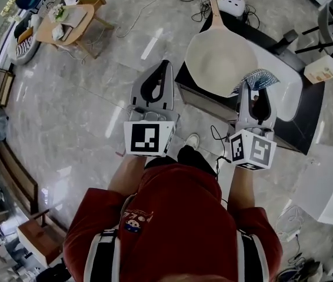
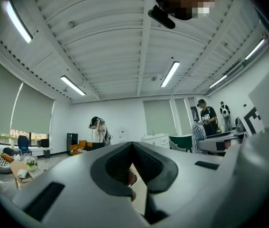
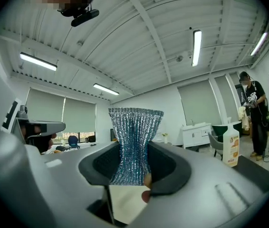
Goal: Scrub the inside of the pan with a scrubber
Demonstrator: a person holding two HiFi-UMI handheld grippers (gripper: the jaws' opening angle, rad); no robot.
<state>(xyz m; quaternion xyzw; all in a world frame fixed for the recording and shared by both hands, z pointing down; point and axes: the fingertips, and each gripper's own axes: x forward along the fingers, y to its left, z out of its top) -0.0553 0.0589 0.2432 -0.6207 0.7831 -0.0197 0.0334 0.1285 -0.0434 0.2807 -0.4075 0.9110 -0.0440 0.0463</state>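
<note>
— Right gripper [image 3: 134,161] first: what is it doing?
— Its jaws are pinched on the scrubber [image 3: 133,136], a glittery blue-silver mesh pad squeezed narrow at the waist and fanning out above the jaws.
— And from the head view?
— The right gripper [image 1: 255,93] is held out in front of the person's red shirt [image 1: 172,210], with the scrubber [image 1: 257,78] spread at its tip, over the near right edge of the pan [image 1: 219,54]. Whether it touches the rim, I cannot tell.
— The other hand?
— The left gripper [image 2: 132,148] has its jaws closed tip to tip with nothing between them. In the head view the left gripper [image 1: 159,75] hangs over the grey floor [image 1: 84,98], just left of the table [image 1: 310,113].
— Where is the pan?
— On the dark table, upright and pale inside, its handle [image 1: 215,13] pointing away from the person.
— Anything further out?
— A bottle [image 1: 322,69] stands at the table's far right. A low wooden table [image 1: 72,22] sits well apart on the left. Across the room, people [image 3: 254,120] stand by the wall.
</note>
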